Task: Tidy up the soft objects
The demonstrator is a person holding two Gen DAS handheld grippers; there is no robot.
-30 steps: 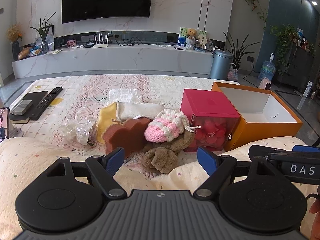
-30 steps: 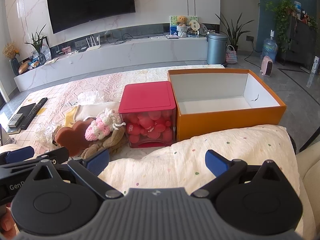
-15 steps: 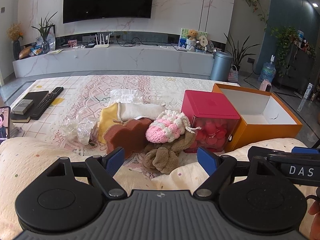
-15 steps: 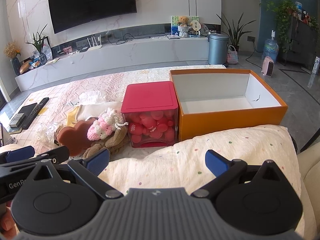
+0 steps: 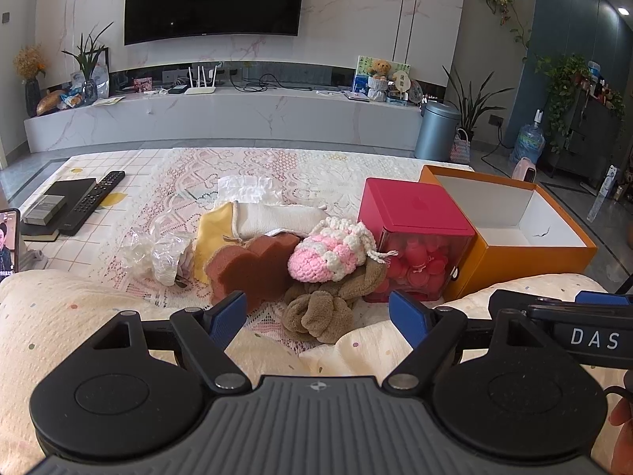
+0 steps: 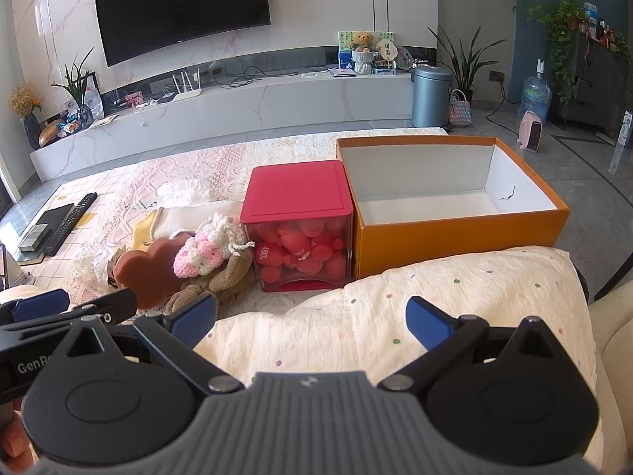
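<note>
The table (image 5: 118, 166) with its lace cloth was in front of me, and a cream dotted cushion (image 6: 455, 301) lay between me and it. At the right end of the table stood the orange box (image 6: 455, 233), open on top, with only its white floor visible inside. Touching its left wall stood the red-lidded clear box (image 6: 300, 233), full of red balls.

Left of that box lay the pile of soft things. The white and yellow cloth (image 5: 273, 217) was at the back of the pile, and a crumpled white fabric (image 5: 249, 188) was just behind it. The brown sponge (image 5: 253, 265) stood in front of the cloth, and the brown towel (image 5: 320, 312) lay bunched at the near edge, touching the sponge. The pink and white crochet pouch (image 5: 328, 255) rested on the towel and leaned near the red box. A crumpled clear plastic bag (image 5: 158, 253) lay left of the sponge. Far to the left a remote control (image 5: 93, 200) lay beside a black book.

My left gripper (image 5: 316, 314) was spread wide over the cushion, with nothing between its blue pads, and it pointed at the towel. My right gripper (image 6: 312, 316) was also spread wide and held nothing, above the cushion, well apart from the pile.
</note>
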